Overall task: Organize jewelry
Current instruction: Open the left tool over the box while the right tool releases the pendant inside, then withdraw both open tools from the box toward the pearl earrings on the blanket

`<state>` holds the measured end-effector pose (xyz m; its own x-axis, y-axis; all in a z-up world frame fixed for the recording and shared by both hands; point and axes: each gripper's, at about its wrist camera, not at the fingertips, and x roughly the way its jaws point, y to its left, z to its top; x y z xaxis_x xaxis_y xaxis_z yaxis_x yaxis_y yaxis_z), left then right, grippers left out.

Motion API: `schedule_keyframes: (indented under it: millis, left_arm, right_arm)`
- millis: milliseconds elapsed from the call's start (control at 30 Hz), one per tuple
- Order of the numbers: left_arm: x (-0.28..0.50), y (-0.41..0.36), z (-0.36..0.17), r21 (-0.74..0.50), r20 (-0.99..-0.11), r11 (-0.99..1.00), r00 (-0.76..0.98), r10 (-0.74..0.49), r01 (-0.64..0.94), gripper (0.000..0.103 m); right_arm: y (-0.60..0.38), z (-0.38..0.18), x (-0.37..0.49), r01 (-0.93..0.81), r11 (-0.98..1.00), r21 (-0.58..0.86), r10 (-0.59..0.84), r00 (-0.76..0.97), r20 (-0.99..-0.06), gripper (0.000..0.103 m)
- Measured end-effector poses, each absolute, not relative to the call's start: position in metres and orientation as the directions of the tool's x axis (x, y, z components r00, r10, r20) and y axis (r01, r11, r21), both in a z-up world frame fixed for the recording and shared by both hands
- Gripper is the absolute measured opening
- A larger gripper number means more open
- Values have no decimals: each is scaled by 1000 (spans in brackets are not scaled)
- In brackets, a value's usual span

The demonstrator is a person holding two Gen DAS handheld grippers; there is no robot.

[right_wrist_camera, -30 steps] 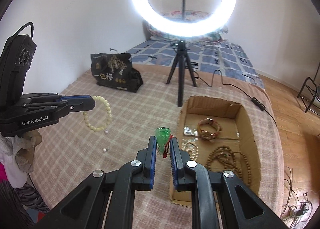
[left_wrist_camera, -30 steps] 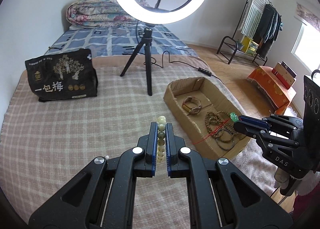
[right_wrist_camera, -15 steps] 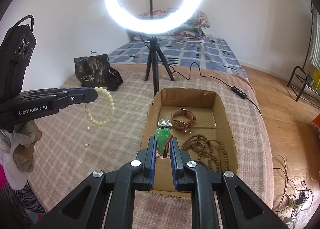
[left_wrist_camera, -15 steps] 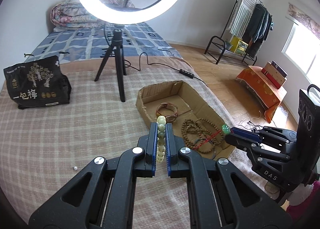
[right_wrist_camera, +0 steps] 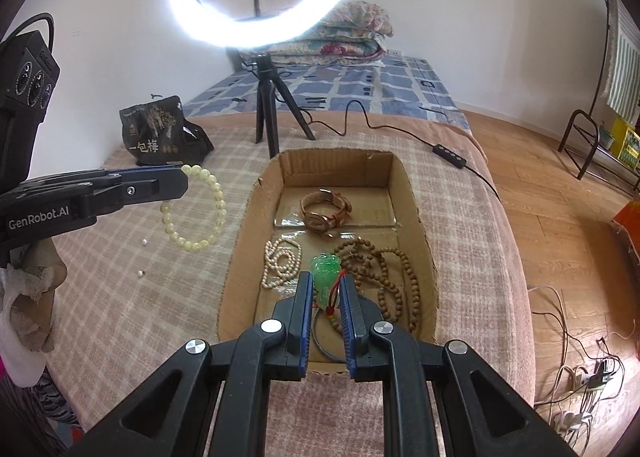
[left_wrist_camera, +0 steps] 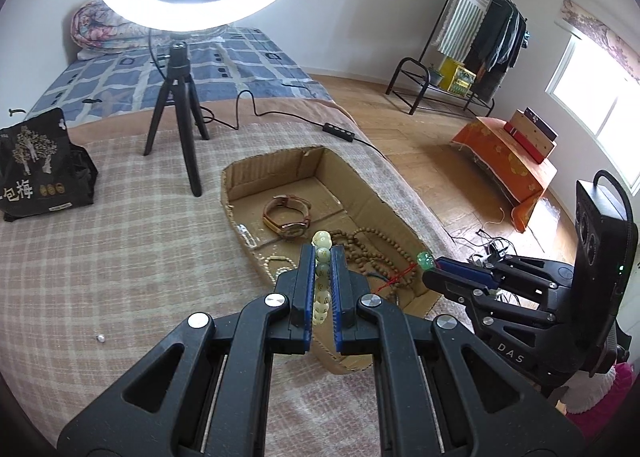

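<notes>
A pale bead bracelet (left_wrist_camera: 322,269) is clamped in the left tongs (left_wrist_camera: 322,257); its full loop (right_wrist_camera: 196,209) is seen only from the right wrist. A green pendant (right_wrist_camera: 326,277) is gripped in the right tongs (right_wrist_camera: 325,289), just above the cardboard box (right_wrist_camera: 416,217) where a watch (right_wrist_camera: 324,211) is lying beyond them.

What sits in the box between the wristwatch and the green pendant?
A string of pale pearl-like beads and part of the brown wooden beads lie between the wristwatch and the green pendant; the right-hand view shows it.

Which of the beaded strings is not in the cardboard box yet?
The pale yellow bead bracelet, clamped in the left gripper and hanging over the checked blanket. The small white bead strand and brown wooden bead necklace lie inside the cardboard box.
</notes>
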<state>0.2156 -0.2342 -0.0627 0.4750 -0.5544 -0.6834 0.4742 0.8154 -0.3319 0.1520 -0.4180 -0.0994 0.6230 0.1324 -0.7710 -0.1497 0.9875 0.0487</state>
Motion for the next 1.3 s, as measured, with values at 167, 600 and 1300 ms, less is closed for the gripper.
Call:
schedule_keyframes:
  millis: [167,600,1300]
  left_arm:
    - [214,-250,-71,-330,-695,806,451,-559,491,5]
    - [209,-271,-91,-292,-733,804,419,-536,518,5]
    - [204,-258,-87,-242,-731,830,467,-497,503,67]
  right_arm:
    - [-424,-107,152,-137,990,44,119,611,-782,12]
    - [-433,-121,156,-113,992,49,107,586,-803,24]
    - [-441,-111,155,-10,1000,-15,-5,627,-779,91]
